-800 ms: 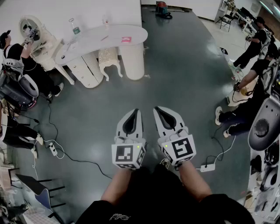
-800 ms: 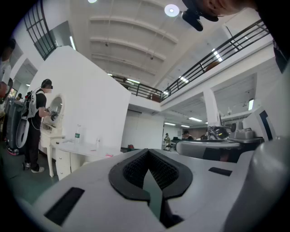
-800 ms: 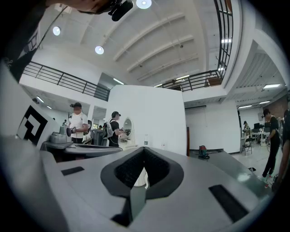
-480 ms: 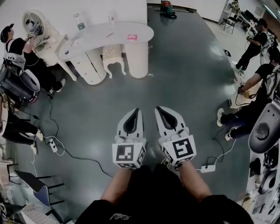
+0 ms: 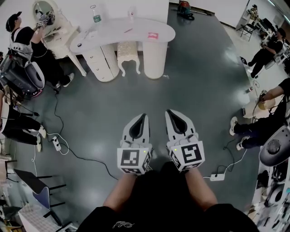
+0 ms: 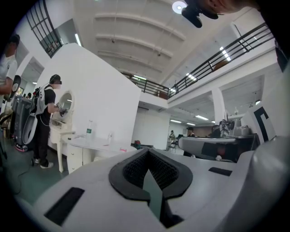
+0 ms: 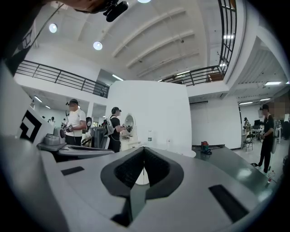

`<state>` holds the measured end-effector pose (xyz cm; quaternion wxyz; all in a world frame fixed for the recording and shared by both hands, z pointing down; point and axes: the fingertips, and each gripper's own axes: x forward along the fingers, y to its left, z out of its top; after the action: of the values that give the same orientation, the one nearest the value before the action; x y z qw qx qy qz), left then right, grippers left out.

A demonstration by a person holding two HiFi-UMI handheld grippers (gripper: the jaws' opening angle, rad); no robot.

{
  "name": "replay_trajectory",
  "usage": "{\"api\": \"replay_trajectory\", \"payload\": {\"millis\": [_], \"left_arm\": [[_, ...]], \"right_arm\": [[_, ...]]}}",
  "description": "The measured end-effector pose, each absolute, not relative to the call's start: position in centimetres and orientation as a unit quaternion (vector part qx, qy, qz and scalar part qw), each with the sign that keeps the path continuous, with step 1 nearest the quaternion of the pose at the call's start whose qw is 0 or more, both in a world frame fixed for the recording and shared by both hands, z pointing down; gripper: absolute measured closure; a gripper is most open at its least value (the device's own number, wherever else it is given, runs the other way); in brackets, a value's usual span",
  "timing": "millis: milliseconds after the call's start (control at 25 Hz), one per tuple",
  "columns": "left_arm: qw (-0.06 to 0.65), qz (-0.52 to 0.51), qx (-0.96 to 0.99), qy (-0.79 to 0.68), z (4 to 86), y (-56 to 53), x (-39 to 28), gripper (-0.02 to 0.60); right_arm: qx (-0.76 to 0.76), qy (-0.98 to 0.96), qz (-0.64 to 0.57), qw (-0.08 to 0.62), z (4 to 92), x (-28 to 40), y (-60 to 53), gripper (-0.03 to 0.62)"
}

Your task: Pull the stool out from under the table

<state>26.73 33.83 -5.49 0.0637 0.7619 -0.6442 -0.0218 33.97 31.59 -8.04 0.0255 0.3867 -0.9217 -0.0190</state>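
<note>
Stool (image 5: 128,53) is seen tucked under the white table (image 5: 136,31), well apart from left gripper (image 5: 138,126) and right gripper (image 5: 179,123), both closed tight and empty; the gap is best closed first, jaws then parted and its seat edge gripped squarely before pulling.

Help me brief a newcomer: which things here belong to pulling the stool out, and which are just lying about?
For the job: stool, tucked under the table; left gripper and right gripper, jaws shut, empty.

Lying about: bottle and pink item on the table; power strip on the floor.
</note>
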Motion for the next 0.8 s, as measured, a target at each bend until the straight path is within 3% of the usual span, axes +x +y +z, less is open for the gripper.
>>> {"api": "replay_trajectory", "payload": {"millis": [320,800], "left_arm": [[0.074,-0.008,0.752,-0.655,-3.4,29.6,22.8,0.575],[0.097,0.026,0.724,-0.683,-2.4,15.0,15.9,0.575]], "right_arm": [[0.388,-0.921,0.000,0.044,-5.4,31.2,26.8,0.588],[0.330,-0.943,0.007,0.039,-6.0,22.6,10.0,0.588]]}}
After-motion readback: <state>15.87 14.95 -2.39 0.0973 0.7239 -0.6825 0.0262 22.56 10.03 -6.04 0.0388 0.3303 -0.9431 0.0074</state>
